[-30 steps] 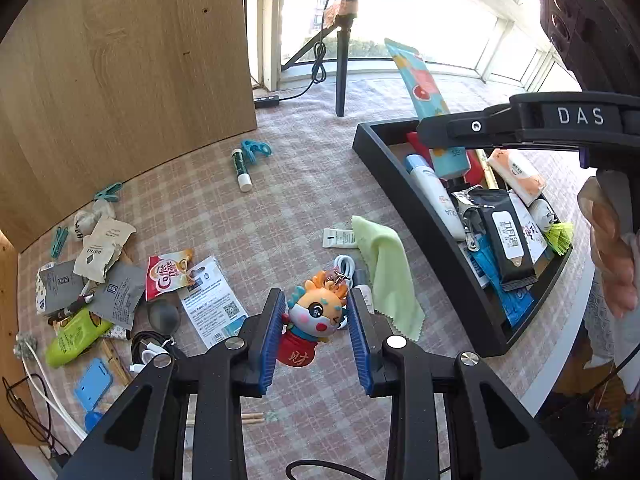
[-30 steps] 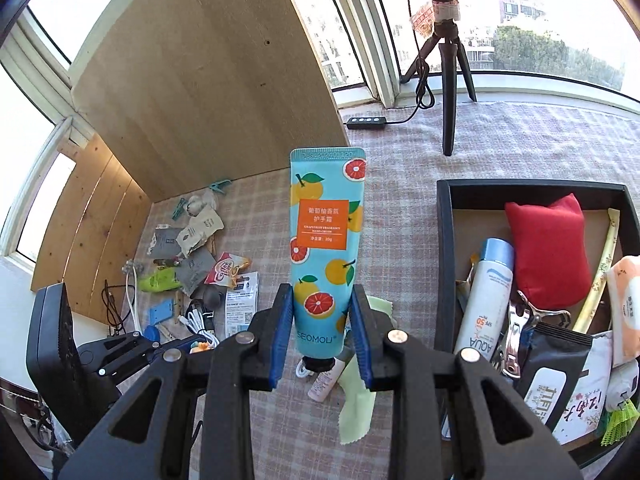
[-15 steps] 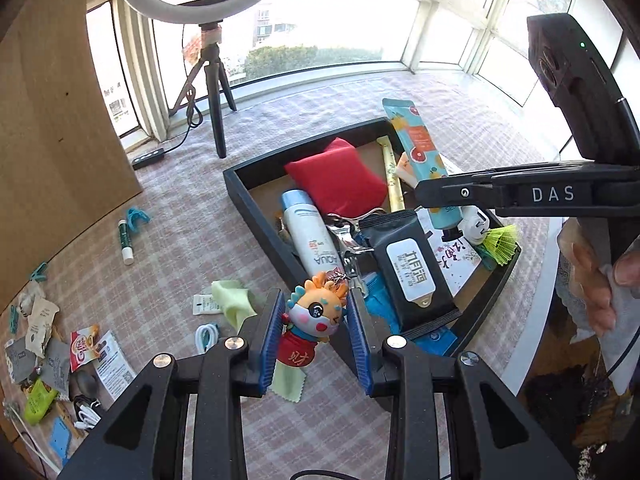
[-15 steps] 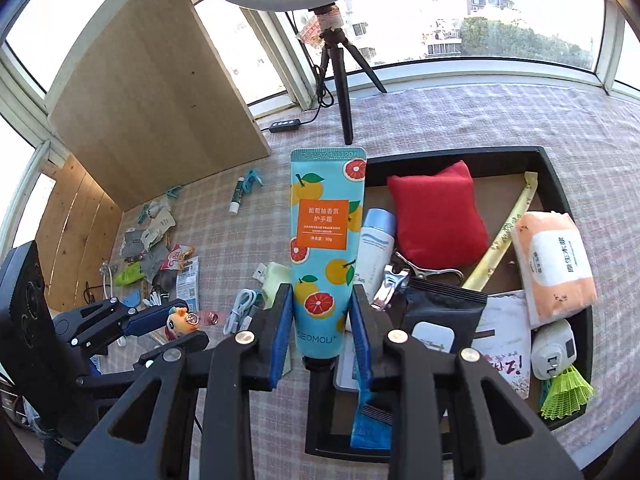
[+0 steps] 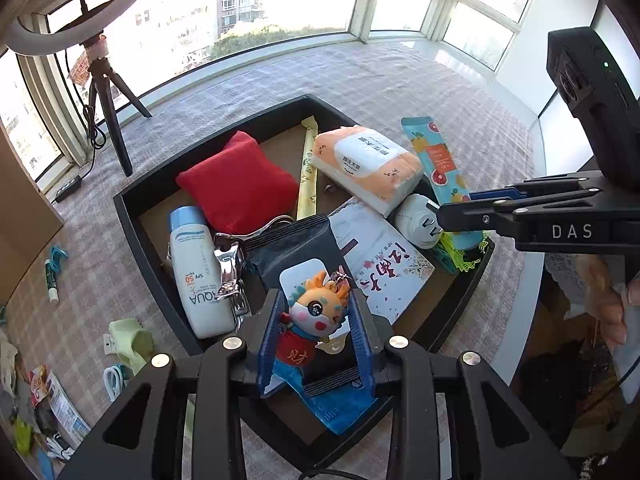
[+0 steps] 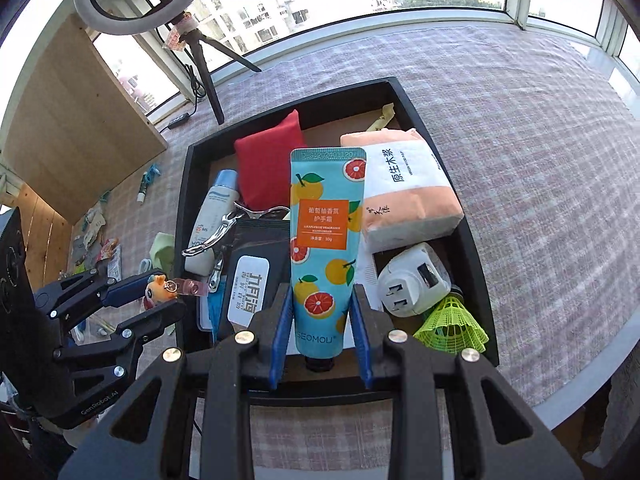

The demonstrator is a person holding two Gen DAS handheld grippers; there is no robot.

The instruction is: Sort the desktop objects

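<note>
From the left wrist, the left gripper hangs over the black tray's near rim, jaws easing apart around the dragon keychain. From the right wrist, the right gripper clamps the hand cream tube above the crowded tray, bare cloth beyond.

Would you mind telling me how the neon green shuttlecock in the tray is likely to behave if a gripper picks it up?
The shuttlecock looks very light, its skirt an open mesh. That skirt probably flexes under pinching, so gripping its cork end seems safer. Lying on its side in the tray, it may roll in an arc if nudged.
</note>
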